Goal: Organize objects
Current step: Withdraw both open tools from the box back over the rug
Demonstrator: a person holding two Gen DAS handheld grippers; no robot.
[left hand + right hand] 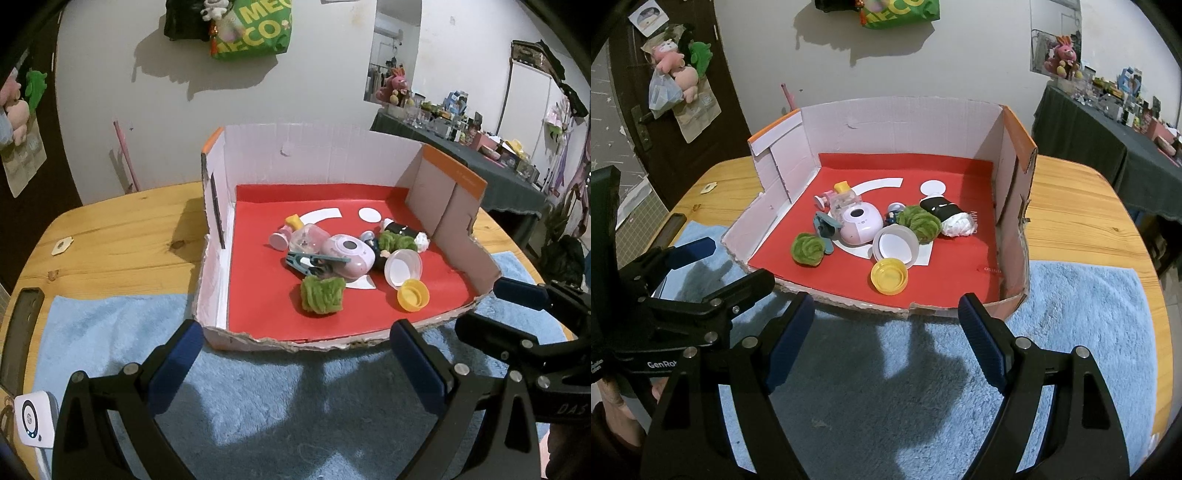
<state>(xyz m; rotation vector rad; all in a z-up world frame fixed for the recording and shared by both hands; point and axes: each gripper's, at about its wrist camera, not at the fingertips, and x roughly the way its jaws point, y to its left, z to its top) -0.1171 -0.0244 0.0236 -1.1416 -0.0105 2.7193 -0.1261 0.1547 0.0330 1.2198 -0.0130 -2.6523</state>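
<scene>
A cut-open cardboard box [458, 236] [1012, 206] with a red floor stands on the table. A pile lies in it: a pink toy camera [347, 254] [858, 225], a teal clothes peg [314, 260] [823, 227], two green fuzzy balls [323, 295] [808, 249], a yellow cap [413, 295] [889, 280], a white round lid [402, 267] [895, 246], a small clear bottle [306, 236] [844, 199] and a black-and-white roll [945, 214]. My left gripper [295, 363] is open and empty in front of the box. My right gripper [886, 338] is open and empty beside it.
A blue towel [258, 398] [1089, 325] covers the wooden table [122, 229] in front of the box. A phone [22, 332] and a white device [35, 424] lie at the left edge. A cluttered dark table [480, 155] stands at the back right.
</scene>
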